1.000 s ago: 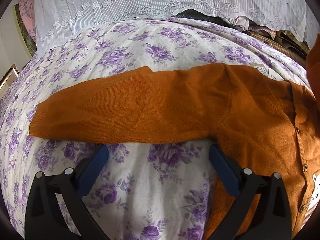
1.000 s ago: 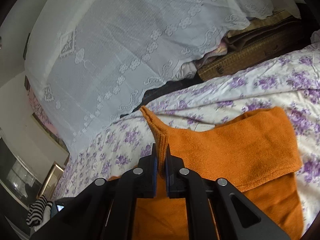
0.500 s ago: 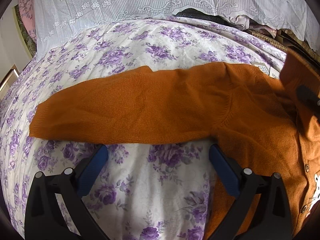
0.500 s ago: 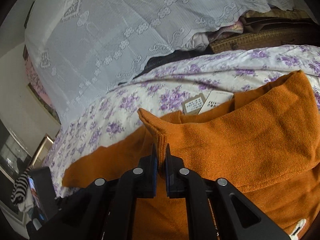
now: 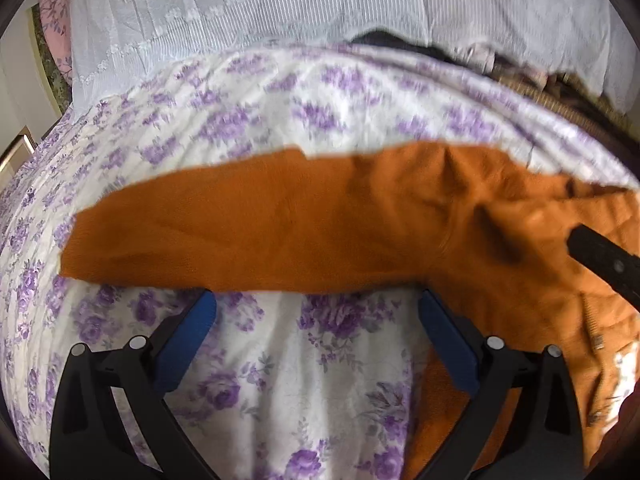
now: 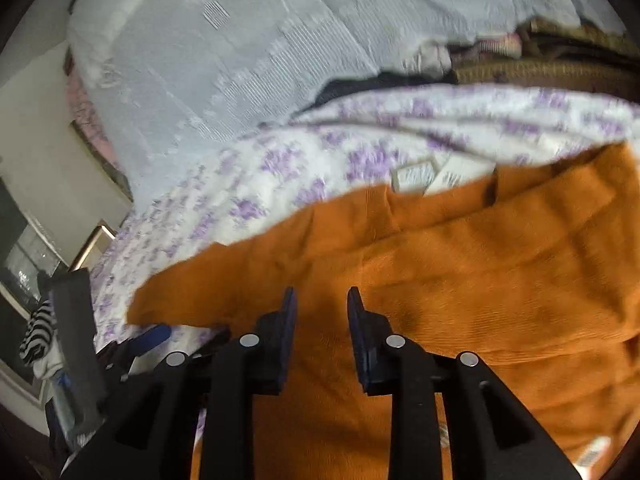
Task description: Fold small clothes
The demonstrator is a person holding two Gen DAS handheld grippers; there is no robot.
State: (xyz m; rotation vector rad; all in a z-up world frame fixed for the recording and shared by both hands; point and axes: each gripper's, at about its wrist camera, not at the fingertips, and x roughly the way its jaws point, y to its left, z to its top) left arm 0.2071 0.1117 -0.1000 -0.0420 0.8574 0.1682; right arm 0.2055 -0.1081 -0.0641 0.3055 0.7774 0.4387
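An orange knit cardigan [image 5: 500,264] lies on a bed with a purple flowered sheet [image 5: 320,364]. Its one sleeve [image 5: 248,236] stretches out flat to the left. My left gripper [image 5: 316,312] is open and empty, just short of the sleeve's near edge. My right gripper [image 6: 322,304] is open a little, low over the cardigan body [image 6: 460,280], where the other sleeve [image 6: 520,236] lies folded across it. The right gripper also shows at the right edge of the left wrist view [image 5: 604,264].
White lace cloth [image 5: 280,12] covers piled things behind the bed. Paper tags [image 6: 432,176] lie at the cardigan's collar. A woven brown case [image 6: 552,72] and dark clothes sit at the back right. The left gripper shows at the lower left of the right wrist view [image 6: 152,336].
My right gripper has let go of the sleeve cuff that it held, and its jaws have parted. That sleeve now lies folded over the body. The left gripper has stayed put.
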